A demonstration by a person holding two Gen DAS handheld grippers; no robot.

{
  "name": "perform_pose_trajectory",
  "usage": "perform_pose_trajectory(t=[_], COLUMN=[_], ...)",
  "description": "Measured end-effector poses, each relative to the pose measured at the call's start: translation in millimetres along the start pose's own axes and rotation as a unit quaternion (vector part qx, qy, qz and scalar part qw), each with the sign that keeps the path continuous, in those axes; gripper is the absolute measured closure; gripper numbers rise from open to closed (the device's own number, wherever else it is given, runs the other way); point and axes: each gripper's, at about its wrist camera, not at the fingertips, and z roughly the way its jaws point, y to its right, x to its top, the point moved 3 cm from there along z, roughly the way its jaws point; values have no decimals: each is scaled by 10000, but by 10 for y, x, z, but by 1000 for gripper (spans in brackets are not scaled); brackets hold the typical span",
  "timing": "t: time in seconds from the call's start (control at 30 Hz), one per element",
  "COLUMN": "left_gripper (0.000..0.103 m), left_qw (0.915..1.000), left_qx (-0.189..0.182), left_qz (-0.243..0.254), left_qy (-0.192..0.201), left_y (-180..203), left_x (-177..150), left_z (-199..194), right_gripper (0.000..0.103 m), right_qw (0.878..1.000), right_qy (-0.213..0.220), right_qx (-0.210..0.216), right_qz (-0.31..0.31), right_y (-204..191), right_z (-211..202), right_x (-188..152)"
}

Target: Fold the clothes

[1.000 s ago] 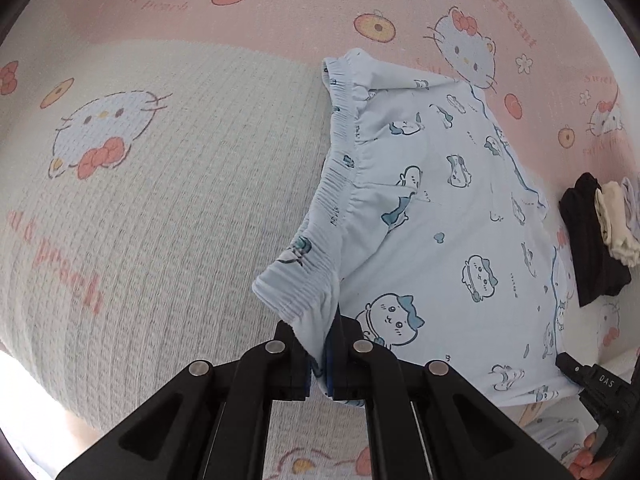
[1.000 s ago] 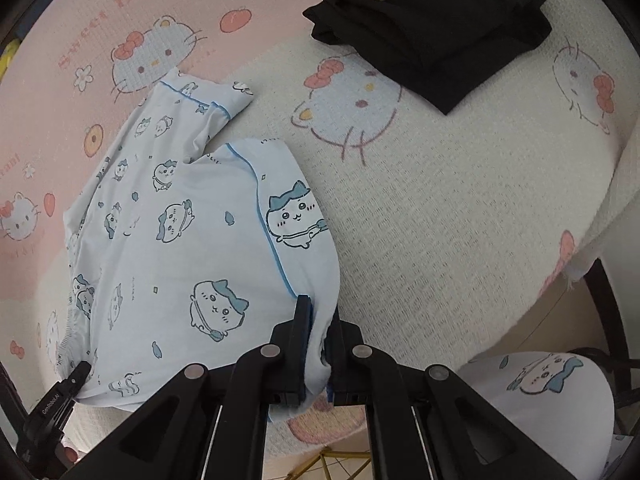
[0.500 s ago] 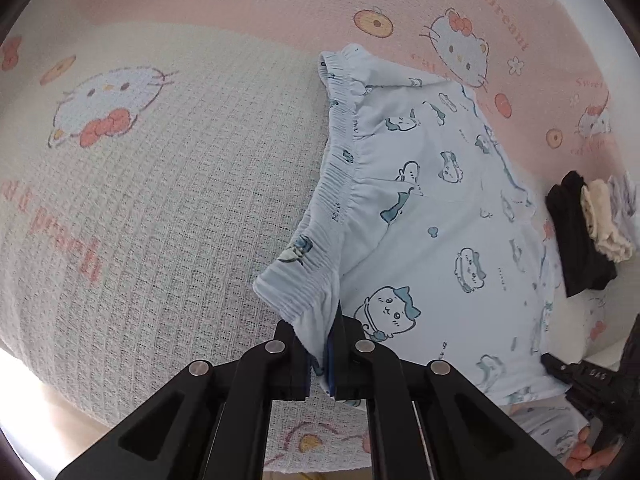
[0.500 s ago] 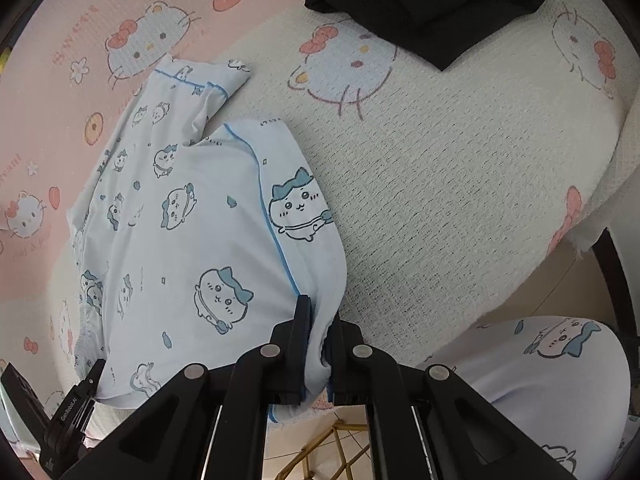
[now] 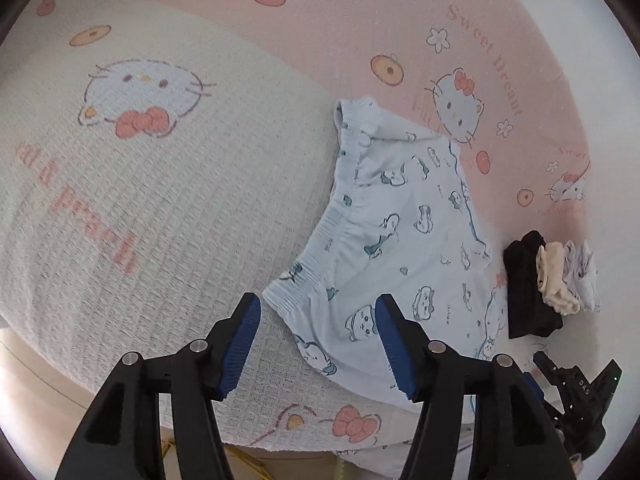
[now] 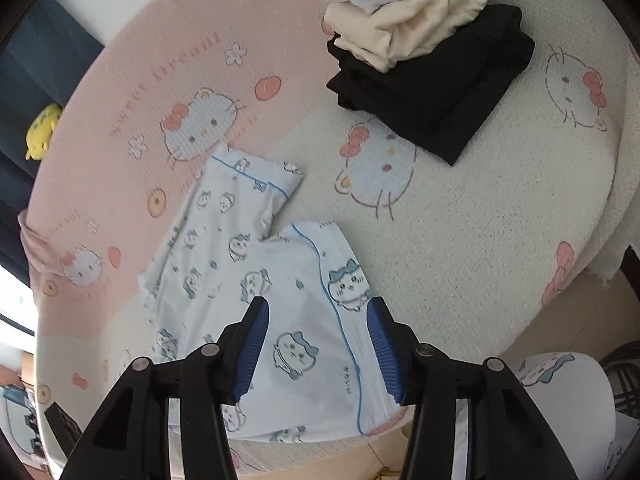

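Observation:
Light blue cartoon-print shorts lie flat on the bed cover, with the elastic waistband toward the left wrist view's middle. My left gripper hovers over the waistband corner, its jaws opening, the pads clear of the cloth. In the right wrist view the same shorts show their two blue-piped leg hems. My right gripper hangs above the nearer leg hem, jaws opening too, with fabric below them but not pinched.
A stack of folded clothes, black, cream and pale lilac, sits at the far right of the bed. The bed's near edge runs just under both grippers. A yellow plush toy lies off the far left.
Both grippers let go of the shorts: the left released the waistband corner, the right released the leg hem. Both drew back and up, and the shorts now rest flat.

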Motion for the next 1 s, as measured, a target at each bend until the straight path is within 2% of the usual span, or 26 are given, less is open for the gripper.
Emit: perform_pose_trajectory(t=[0.17, 0.33, 0.47, 0.5, 0.73, 0.83, 1.0], left_gripper=[46, 46, 46, 46, 46, 46, 46], left_qw=[10000, 9992, 9977, 9969, 9857, 9810, 9727], left_qx=[40, 304, 381, 422, 688, 659, 541], left_qz=[73, 219, 547, 654, 1507, 1778, 2176], left_qy=[-47, -99, -123, -136, -318, -405, -598], left_y=[11, 13, 151, 202, 671, 925, 1386], left_x=[105, 174, 250, 265, 307, 311, 265], left_z=[22, 48, 61, 70, 238, 332, 564], right_gripper=[51, 50, 47, 47, 47, 47, 47], right_qw=[9992, 9941, 9862, 9858, 9852, 9793, 9747], right_qy=[-330, -685, -982, -1042, -1276, -1513, -1524], right_qx=[239, 194, 204, 275, 1140, 1178, 1363], right_qz=[-59, -818, -1315, -1284, -61, 643, 898], right_y=[8, -55, -138, -121, 296, 570, 720], right_z=[9, -69, 61, 99, 372, 482, 517], right_x=[-108, -126, 67, 105, 244, 204, 248])
